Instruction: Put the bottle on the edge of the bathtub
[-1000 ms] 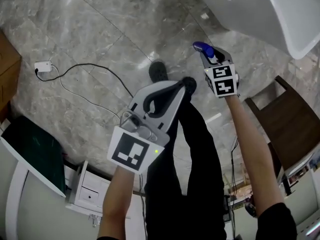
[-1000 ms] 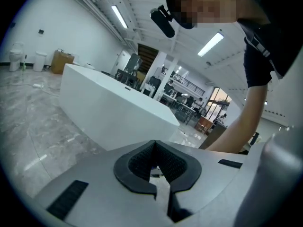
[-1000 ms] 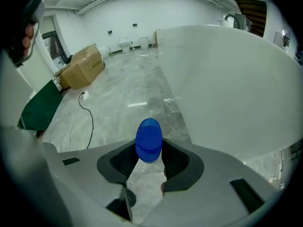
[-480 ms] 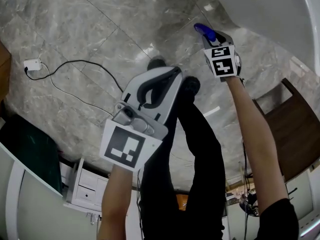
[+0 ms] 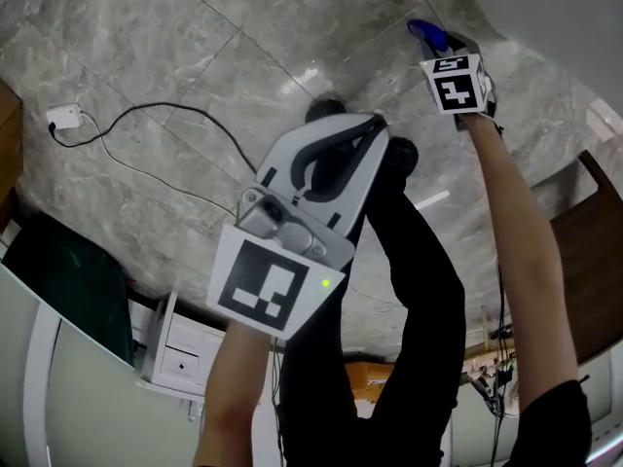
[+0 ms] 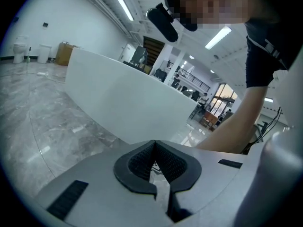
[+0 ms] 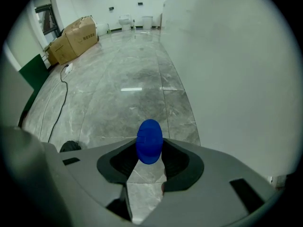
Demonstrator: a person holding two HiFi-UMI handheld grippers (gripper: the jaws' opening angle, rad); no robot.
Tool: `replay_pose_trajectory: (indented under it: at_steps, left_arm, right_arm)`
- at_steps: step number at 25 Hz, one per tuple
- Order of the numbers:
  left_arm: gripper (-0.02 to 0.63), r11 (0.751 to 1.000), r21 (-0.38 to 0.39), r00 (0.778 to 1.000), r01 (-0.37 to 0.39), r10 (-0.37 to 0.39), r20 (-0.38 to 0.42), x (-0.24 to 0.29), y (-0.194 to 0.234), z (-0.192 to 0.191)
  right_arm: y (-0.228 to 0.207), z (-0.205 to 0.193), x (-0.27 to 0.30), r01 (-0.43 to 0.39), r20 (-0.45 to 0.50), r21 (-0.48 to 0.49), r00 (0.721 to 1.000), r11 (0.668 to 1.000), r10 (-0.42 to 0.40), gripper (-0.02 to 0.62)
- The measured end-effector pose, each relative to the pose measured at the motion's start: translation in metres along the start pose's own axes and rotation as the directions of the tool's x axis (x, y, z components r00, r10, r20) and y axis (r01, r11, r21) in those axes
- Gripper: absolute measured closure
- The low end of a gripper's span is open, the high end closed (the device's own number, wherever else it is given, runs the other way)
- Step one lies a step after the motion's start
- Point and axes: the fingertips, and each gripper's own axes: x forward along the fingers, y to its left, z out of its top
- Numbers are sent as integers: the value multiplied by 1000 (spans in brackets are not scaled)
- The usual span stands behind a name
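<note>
The bottle [image 7: 149,138] sits between the jaws of the right gripper [image 7: 150,151], above the floor [image 7: 118,89], with the bathtub [image 7: 236,79] wall rising just to its right. The left gripper [image 5: 373,125] hangs to the left, nearer the person. Farther left a cable [image 5: 170,105] lies on the floor and runs to an adapter [image 5: 64,118]. Cardboard boxes [image 7: 75,37] stand far behind.

My left gripper [image 5: 362,125] and right gripper [image 5: 434,39] were grey, with black-and-white marker cubes [image 5: 275,290]; I wore black trousers [image 5: 414,300] and short black sleeves [image 5: 550,421].
</note>
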Motion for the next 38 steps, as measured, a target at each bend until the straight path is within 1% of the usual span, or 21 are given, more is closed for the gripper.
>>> replay_pose_trajectory:
  at_steps: [4,7,13,18,21,24,28,32,36,38]
  left_arm:
    - [594,1000,-15,1000,-11,11,-3,11,9,-11]
    - [594,1000,-23,1000,-10,10,7,16,9,-11]
    - [594,1000,-8,1000,12,-12,1,17,0,-2]
    - [594,1000,-3,1000,10,-10,4,16,-6,1]
    - [594,1000,-6,1000,8,-8,5,14,-10,3]
    - [594,1000,-1,1000,19,-19,1,12,-17,7]
    - [594,1000,15,1000,22,-22,5,8,-20,15]
    - [594,1000,23,1000,12,-13,20,2,-22,28]
    - [594,1000,30,999,-6,4,54,-9,-29,52]
    - [594,999,42,998,-7,4,57,-17,-38,63]
  right_arm:
    - [0,-5,18,0,-16,9,1000,1000,0,445]
    - [1,-7,24,-2,-22,-10,1000,1000,2,443]
    - [1,-11,18,-8,-43,-15,999,1000,7,443]
    - [-4,-6,9,-2,-26,-9,1000,1000,2,446]
    - [-3,-3,3,-8,-27,-24,1000,1000,8,446]
    - [-5,-1,-4,-9,-22,-40,1000,999,9,449]
    - [-4,4,-16,-9,-21,-36,1000,999,9,454]
    - [-1,9,-34,-17,-14,-72,1000,997,16,459]
    - [0,24,-66,-22,13,-81,1000,996,23,463]
    - [5,31,-89,-36,31,-90,999,995,39,468]
